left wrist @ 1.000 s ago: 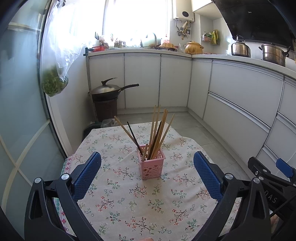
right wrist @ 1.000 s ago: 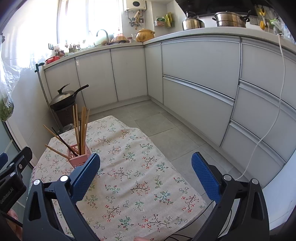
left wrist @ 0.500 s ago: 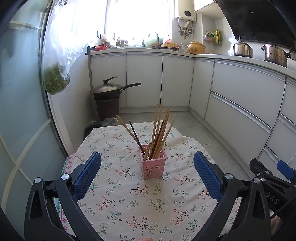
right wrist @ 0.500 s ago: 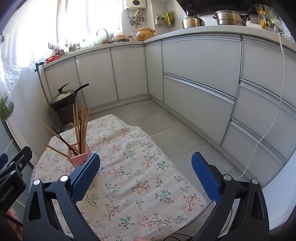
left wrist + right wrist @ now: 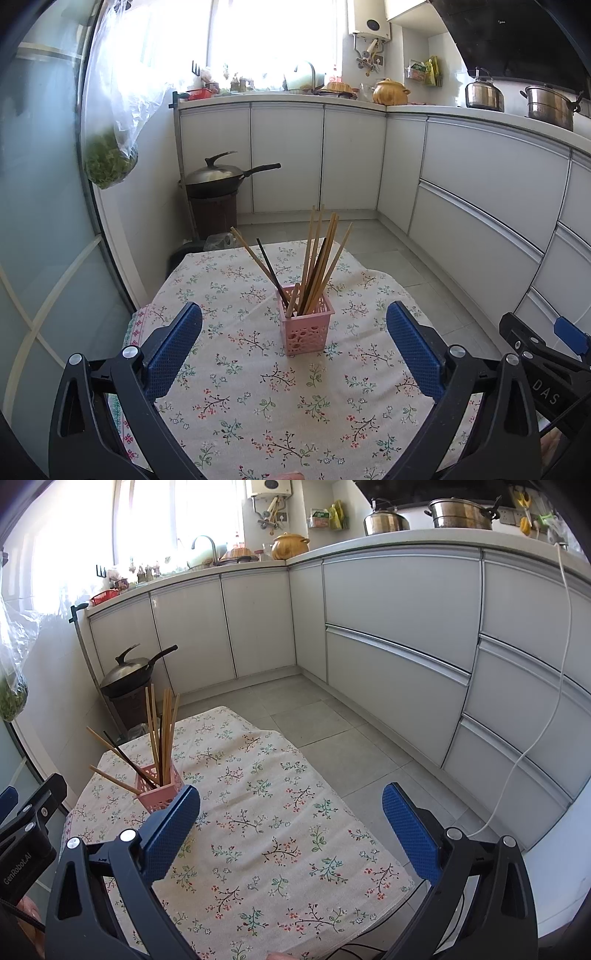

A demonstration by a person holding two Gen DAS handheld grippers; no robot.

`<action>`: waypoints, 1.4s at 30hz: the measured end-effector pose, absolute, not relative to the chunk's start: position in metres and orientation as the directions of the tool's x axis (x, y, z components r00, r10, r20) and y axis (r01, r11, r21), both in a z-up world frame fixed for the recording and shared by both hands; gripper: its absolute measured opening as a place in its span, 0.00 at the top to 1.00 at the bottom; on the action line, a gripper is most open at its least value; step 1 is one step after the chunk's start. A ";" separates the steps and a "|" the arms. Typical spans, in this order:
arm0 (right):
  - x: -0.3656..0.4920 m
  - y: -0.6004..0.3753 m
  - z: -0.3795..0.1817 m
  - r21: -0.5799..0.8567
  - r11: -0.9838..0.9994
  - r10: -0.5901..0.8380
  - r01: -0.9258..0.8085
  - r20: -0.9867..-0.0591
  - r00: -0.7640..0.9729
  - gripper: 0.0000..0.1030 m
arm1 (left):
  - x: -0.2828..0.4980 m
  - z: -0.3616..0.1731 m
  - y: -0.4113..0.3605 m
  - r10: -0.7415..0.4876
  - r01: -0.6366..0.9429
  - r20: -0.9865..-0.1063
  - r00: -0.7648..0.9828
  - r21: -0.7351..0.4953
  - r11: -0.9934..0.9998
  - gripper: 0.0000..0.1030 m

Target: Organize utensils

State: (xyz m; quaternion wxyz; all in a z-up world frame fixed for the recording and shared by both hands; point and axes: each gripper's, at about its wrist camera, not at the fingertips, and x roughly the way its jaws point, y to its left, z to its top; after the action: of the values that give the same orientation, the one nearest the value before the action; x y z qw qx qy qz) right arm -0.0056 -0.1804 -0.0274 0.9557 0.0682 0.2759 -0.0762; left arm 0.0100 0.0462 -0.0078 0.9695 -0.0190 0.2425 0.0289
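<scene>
A pink perforated holder (image 5: pixel 306 325) stands upright on the floral tablecloth (image 5: pixel 258 406), with several wooden chopsticks (image 5: pixel 317 254) and one dark one standing in it. My left gripper (image 5: pixel 293 350) is open and empty, a little short of the holder, which lies straight ahead between its blue pads (image 5: pixel 173 345). My right gripper (image 5: pixel 291 830) is open and empty over the cloth; the holder (image 5: pixel 159 794) and chopsticks (image 5: pixel 162 731) are at its left, behind the left pad (image 5: pixel 170 834). The right gripper also shows at the left wrist view's right edge (image 5: pixel 546 354).
The small table's cloth edge (image 5: pixel 369 830) drops to a tiled floor (image 5: pixel 332 720) on the right. White cabinets (image 5: pixel 388 627) line the back and right. A lidded wok (image 5: pixel 218 177) sits on a stand beyond the table. A bag of greens (image 5: pixel 110 162) hangs at left.
Both grippers have drawn back and up slightly, so the holder sits a little farther away and the view is more level. Both stay open and empty.
</scene>
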 end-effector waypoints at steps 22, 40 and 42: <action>-0.004 -0.181 -0.027 0.087 0.980 -0.105 0.181 -0.543 0.833 0.06 | 0.012 -0.010 0.043 0.045 -0.052 -0.480 0.876 -0.002 0.999 0.07; -0.002 -0.183 -0.027 0.093 0.979 -0.101 0.183 -0.558 0.824 0.06 | 0.008 -0.009 0.036 0.024 -0.011 -0.441 0.897 0.033 0.999 0.18; -0.001 -0.183 -0.028 0.095 0.978 -0.099 0.183 -0.561 0.822 0.06 | 0.008 -0.009 0.035 0.018 -0.005 -0.442 0.897 0.031 1.000 0.18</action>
State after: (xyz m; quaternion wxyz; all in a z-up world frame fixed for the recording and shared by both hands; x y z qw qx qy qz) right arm -0.0008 -0.1829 -0.0278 0.9517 0.0726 0.2889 -0.0743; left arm 0.0083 0.0353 -0.0093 0.9738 0.0143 0.2271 0.0059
